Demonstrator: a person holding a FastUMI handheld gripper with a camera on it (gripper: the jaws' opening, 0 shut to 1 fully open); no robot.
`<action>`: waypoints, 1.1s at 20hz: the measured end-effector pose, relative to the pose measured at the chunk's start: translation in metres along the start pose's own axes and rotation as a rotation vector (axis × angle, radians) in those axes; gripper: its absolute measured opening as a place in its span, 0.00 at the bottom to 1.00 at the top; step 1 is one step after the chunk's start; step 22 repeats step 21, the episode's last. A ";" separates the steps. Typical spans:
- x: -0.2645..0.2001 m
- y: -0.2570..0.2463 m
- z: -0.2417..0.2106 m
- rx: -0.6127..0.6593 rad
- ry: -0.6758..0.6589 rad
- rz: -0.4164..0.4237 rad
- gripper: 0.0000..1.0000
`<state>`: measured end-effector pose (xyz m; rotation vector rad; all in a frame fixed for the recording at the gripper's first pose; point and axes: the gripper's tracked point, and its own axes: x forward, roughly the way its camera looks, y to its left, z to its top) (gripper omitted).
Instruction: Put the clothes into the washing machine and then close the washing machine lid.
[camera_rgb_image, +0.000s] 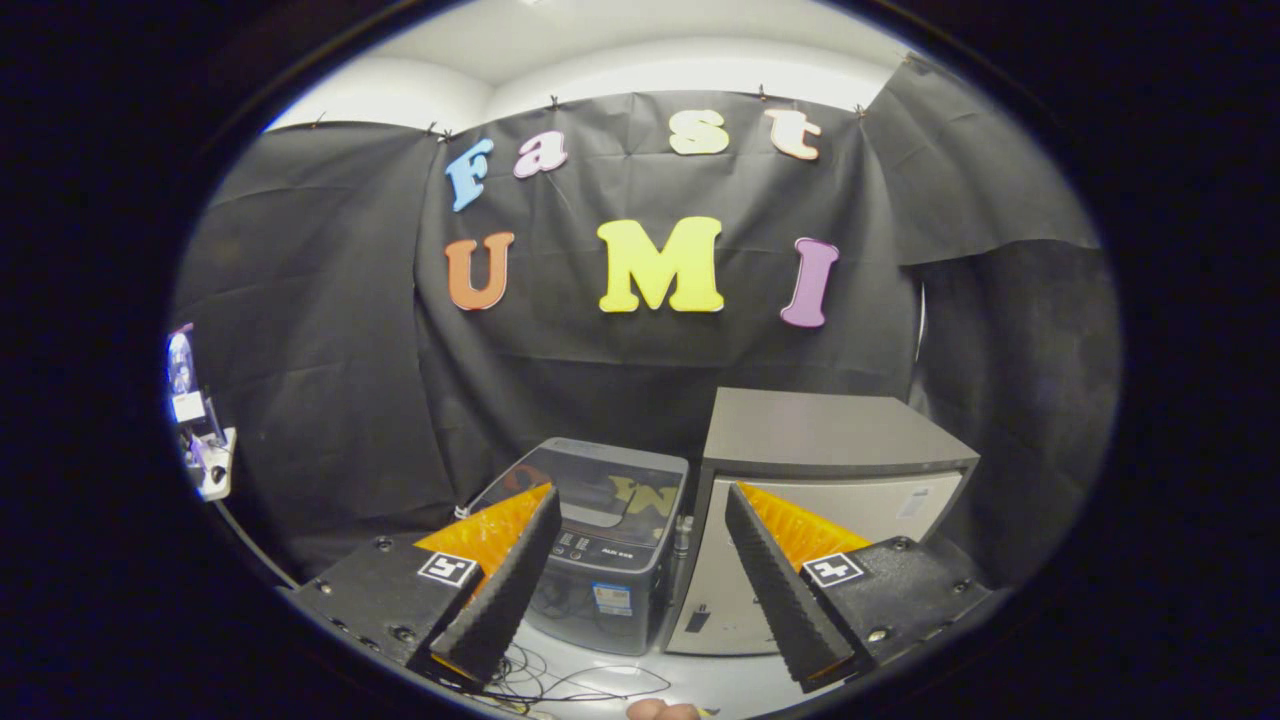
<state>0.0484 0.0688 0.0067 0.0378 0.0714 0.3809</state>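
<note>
tongs spread wide, gripping nothing | washing machine beyond and between the 2 fingers, lid down | grey cabinet beside it, beyond the right finger

The gripper view looks forward along the gripper's spread fingers, level, at the washing machine well beyond them.

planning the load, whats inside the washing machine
Cannot be seen: the washing machine has its dark lid down, covering the drum. The open gripper holds nothing.
</note>
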 end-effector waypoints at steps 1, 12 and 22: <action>0.000 -0.001 0.000 0.002 0.000 0.002 1.00; -0.002 -0.010 0.000 -0.004 -0.007 0.007 1.00; -0.001 -0.014 0.000 0.004 -0.014 0.007 1.00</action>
